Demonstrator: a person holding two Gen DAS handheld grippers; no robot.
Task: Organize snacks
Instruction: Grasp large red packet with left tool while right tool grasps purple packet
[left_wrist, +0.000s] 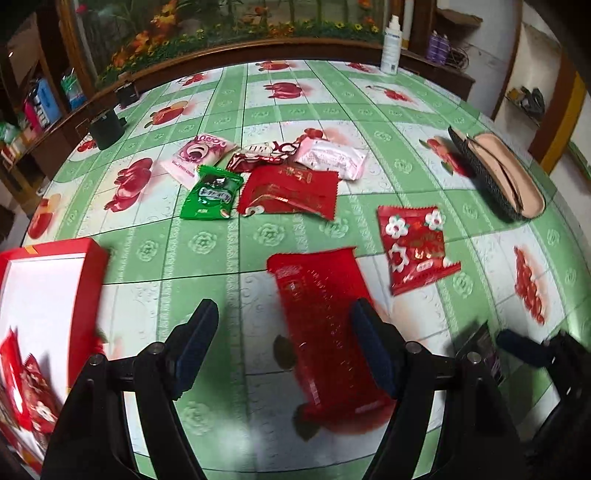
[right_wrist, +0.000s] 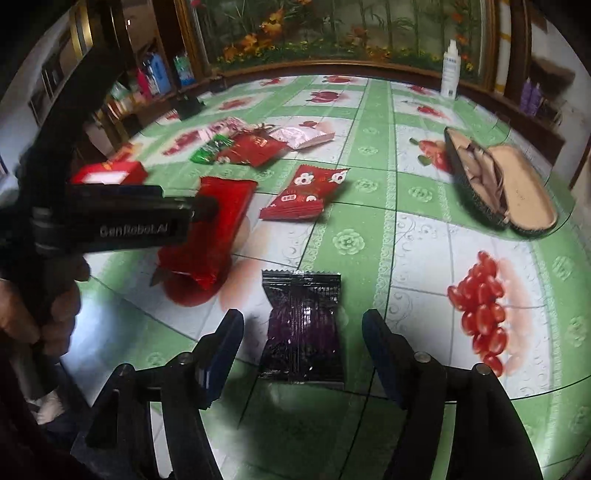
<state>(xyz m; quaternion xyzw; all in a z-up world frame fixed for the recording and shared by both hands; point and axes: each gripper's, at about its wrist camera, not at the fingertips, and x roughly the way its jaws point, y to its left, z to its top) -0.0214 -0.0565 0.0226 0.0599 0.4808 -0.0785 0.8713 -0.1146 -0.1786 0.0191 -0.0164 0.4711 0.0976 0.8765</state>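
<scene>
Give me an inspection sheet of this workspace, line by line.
Surface: table under a green fruit-print cloth.
Job's things: red box holding red packets; long red packet, dark purple packet, flowered red packet, mixed packet pile loose.
Clutter: open glasses case, spray bottle, black cup.
Grippers: left gripper open, right gripper open, both empty.
Cables: nothing seen.
Surroundings: flower mural, shelves.

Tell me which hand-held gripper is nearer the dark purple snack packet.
Right. The right hand-held gripper is open, straddling the dark purple snack packet; the left hand-held gripper is over the long red packet beside it.
</scene>
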